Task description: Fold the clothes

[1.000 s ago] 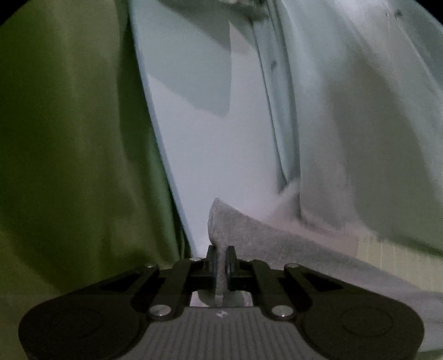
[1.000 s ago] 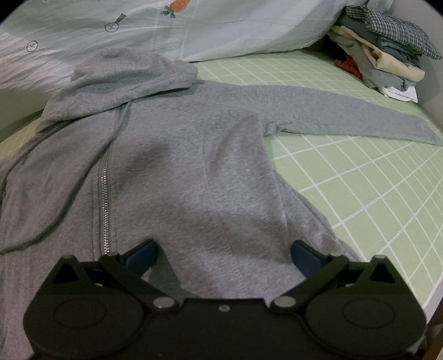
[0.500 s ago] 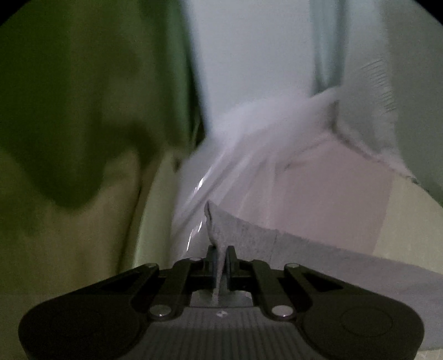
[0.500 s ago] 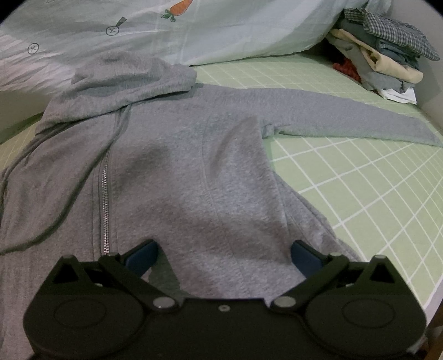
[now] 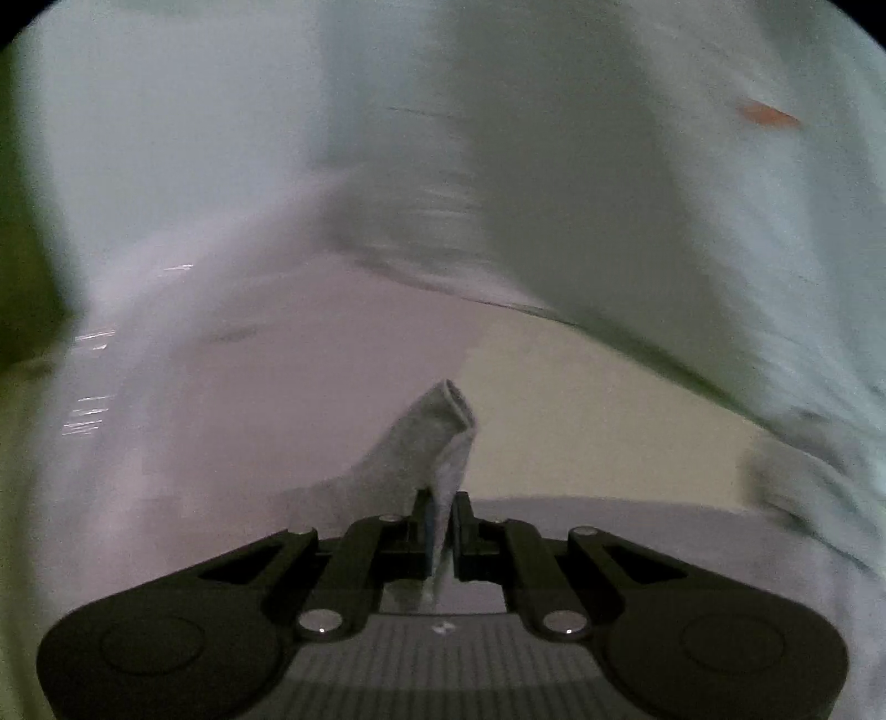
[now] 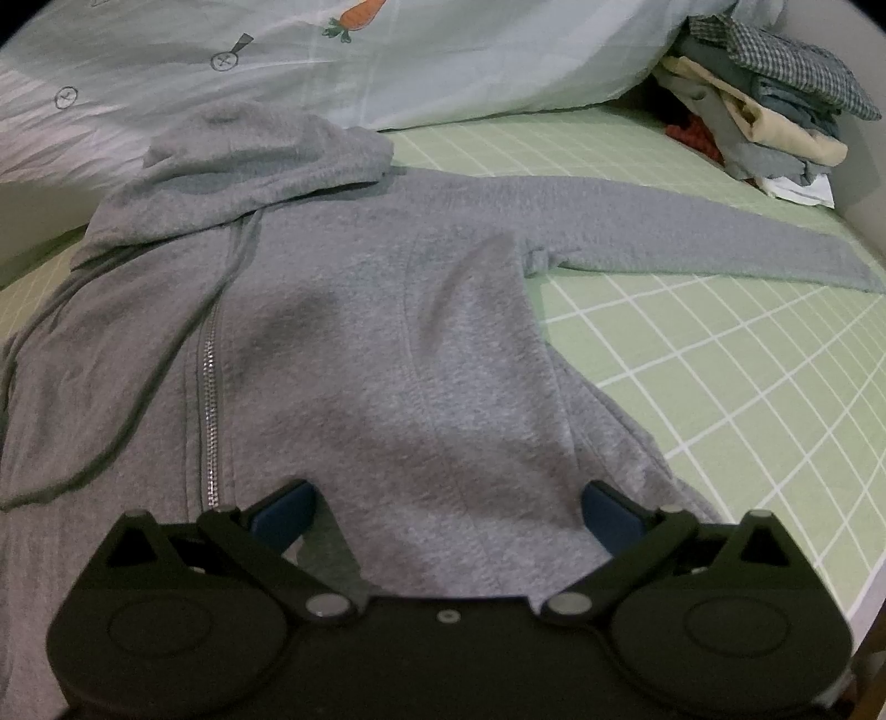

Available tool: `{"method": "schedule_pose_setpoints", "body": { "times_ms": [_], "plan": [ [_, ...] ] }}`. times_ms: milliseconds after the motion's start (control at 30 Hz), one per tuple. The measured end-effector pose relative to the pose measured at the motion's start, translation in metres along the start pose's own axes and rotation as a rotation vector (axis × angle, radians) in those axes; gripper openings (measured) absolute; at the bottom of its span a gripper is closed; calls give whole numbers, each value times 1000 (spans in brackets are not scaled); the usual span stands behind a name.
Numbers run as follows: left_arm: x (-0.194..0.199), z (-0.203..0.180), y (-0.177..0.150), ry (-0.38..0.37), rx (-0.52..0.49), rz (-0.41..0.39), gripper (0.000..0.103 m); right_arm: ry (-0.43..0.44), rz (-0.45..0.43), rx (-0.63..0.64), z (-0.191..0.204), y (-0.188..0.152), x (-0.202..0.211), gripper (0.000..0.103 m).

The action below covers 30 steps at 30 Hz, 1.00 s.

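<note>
Left wrist blurred, jaws pinching hoodie [image 5: 437,443]

My hoodie [image 6: 354,332] reads as soft grey cloth, matt and faintly fuzzy, with a shiny metal zip [image 6: 209,410]. The sheet [image 6: 720,354] under it is smooth green cloth with white lines. The quilt [image 6: 443,50] looks like thin, smooth printed cotton. My right gripper [image 6: 446,512] is matt black plastic with blue pads [image 6: 609,515] and bright metal pins. In my left gripper [image 5: 440,526], the pinched cuff [image 5: 437,443] looks knitted.
</note>
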<state>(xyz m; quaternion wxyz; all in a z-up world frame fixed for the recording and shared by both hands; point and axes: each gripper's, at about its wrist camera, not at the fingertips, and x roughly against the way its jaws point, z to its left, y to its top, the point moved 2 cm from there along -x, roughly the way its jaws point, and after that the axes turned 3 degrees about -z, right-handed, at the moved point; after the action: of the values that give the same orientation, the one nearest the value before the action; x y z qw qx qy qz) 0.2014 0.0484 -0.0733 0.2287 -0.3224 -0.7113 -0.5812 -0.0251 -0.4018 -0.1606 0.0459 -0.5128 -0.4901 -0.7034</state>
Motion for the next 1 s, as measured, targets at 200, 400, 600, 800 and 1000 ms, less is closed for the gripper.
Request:
{"method": "schedule_pose_setpoints", "body": {
  "times_ms": [200, 400, 600, 800, 1000],
  "plan": [
    [4, -129, -13, -383, -224, 27, 40, 15, 19, 22, -3, 3, 1, 103],
    [6, -136, -34, -211, -315, 35, 89, 7, -47, 99, 18, 19, 26, 103],
    [-1, -93, -46, 0, -280, 117, 89, 179, -96, 263, 90, 47, 45, 103],
    [-9, -58, -50, 71, -175, 166, 89, 375, -21, 405, 176, 44, 12, 89],
    [-8, -61, -54, 65, -215, 173, 89, 503, 82, 356, 201, 32, -2, 58]
  ]
}}
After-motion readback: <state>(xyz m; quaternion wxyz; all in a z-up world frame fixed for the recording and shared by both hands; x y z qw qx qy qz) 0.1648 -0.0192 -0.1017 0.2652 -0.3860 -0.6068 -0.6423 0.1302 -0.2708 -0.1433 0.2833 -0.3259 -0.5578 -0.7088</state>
